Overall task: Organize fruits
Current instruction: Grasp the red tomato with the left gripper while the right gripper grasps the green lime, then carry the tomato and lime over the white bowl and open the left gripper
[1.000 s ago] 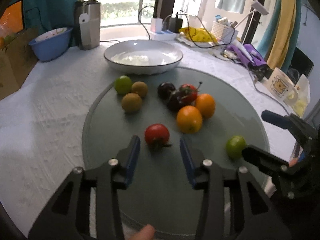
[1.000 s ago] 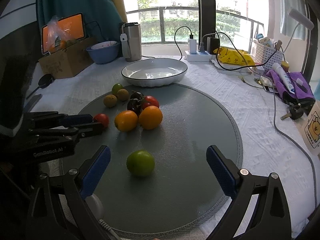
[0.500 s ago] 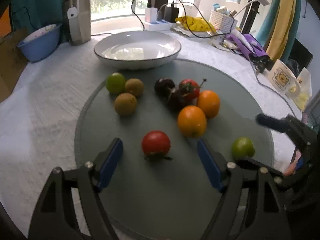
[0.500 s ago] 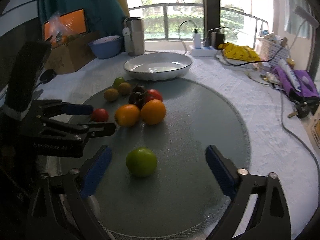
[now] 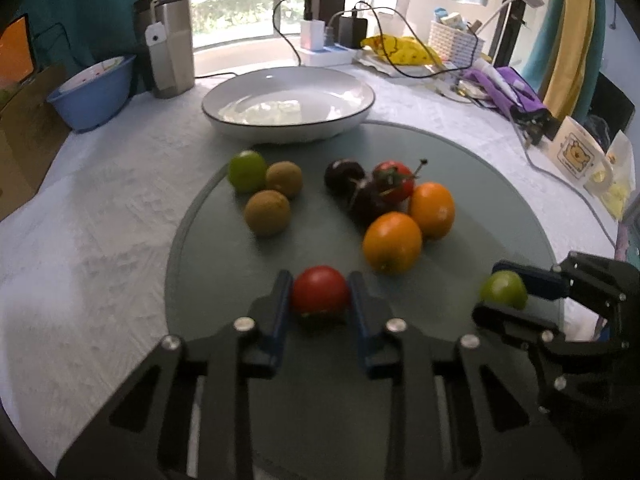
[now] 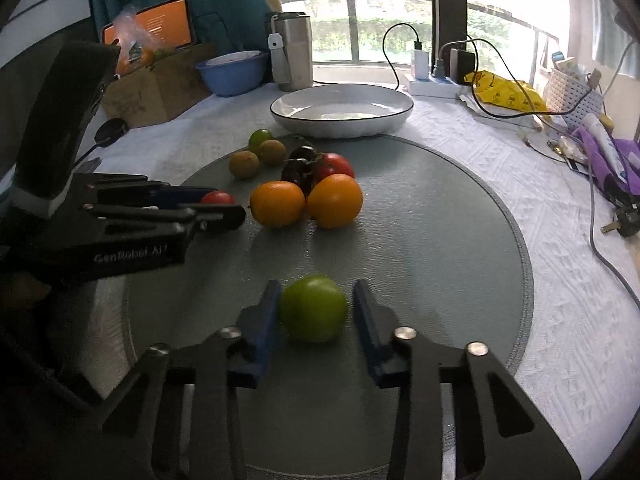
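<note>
Left gripper (image 5: 320,300) clamping red tomato (image 5: 319,294), right gripper (image 6: 315,312) straddling green fruit (image 6: 313,308) (gap rightward)

The left hand-held gripper (image 5: 319,300), wide open half a second ago, now has its blue pads pressed against both sides of the red tomato (image 5: 319,294); the right hand-held gripper (image 6: 314,312) narrows from a broad spread around the green fruit (image 6: 313,309) (left pad touching, a slight gap at the right).
</note>
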Demonstrator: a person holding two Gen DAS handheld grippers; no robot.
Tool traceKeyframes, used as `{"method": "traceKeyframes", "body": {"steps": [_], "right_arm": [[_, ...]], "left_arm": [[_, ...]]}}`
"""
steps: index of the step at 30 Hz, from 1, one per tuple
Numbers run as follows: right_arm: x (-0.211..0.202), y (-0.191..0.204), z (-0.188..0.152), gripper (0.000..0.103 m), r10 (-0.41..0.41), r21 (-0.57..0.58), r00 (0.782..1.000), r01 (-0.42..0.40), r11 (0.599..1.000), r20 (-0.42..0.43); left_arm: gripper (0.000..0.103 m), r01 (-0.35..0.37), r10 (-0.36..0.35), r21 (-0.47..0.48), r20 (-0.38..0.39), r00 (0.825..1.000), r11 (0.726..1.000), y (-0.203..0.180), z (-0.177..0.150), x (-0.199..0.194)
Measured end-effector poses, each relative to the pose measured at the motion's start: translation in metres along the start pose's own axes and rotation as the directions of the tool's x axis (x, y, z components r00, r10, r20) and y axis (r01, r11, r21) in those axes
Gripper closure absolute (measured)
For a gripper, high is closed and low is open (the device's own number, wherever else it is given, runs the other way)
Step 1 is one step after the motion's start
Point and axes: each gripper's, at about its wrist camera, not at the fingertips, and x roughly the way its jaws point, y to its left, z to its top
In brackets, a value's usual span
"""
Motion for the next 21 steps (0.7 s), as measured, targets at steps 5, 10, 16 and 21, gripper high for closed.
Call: {"method": "traceKeyframes", "body": {"steps": [5, 10, 16, 21], "right_arm": [[-0.003, 0.002, 0.0, 0.069, 0.001, -0.007, 1.0, -0.001, 1.0, 0.005], [-0.011, 0.002, 0.006, 0.069, -0.006, -0.017, 1.0, 0.007, 1.0, 0.029], [-0.017, -0.003, 0.02, 0.069, -0.011, -0.034, 0.998, 0.013, 0.999, 0.069], [-0.019, -0.011, 0.04, 0.069, -0.013, -0.055, 0.994, 0.019, 0.998, 0.113]], "left_arm": [[0.075, 0.014, -0.014, -0.018, 0.003, 1.0, 1.0, 0.0, -0.002, -0.004], [0.075, 0.02, -0.018, -0.031, 0.038, 0.999, 0.999, -0.001, 0.004, -0.016], [0.075, 0.032, -0.028, -0.047, 0.085, 0.996, 0.998, 0.004, 0.018, -0.031], [0.075, 0.05, -0.039, -0.083, 0.125, 0.991, 0.995, 0.016, 0.034, -0.038]]}}
